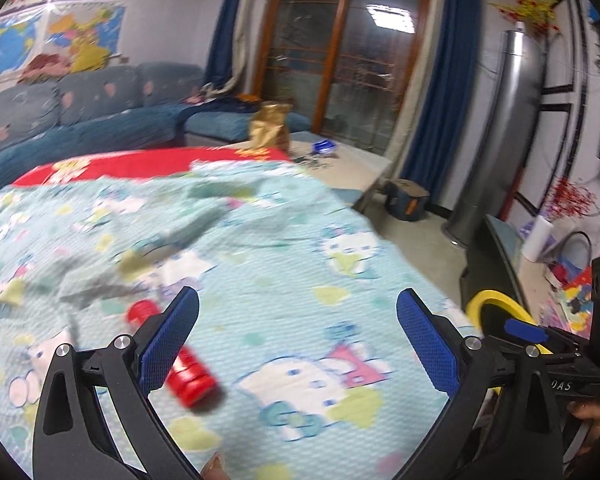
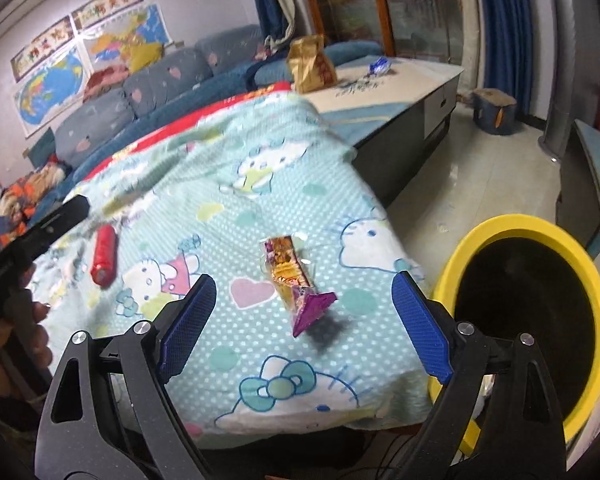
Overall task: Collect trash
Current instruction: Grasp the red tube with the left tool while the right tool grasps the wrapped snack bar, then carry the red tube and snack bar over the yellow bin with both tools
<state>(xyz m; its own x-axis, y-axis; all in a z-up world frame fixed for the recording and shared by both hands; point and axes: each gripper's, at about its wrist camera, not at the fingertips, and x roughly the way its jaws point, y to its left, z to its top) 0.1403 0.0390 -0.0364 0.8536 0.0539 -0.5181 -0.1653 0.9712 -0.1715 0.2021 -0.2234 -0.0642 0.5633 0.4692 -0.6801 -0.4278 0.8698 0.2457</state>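
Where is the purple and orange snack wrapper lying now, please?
In the right wrist view the snack wrapper lies on the cartoon-cat blanket, ahead between the open right gripper fingers, with the red bottle to its left and the yellow bin to its right.

Dim indoor light, ceiling lamp glare on glass door [image 1: 390, 20], motion blur, fisheye-bent, dark-vignetted edges

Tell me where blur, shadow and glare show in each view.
Left wrist view: the red bottle and patterned cloth are motion-smeared; a ceiling light reflects in the glass door. Right wrist view: sharper, the snack wrapper casts a dark shadow; edges bend.
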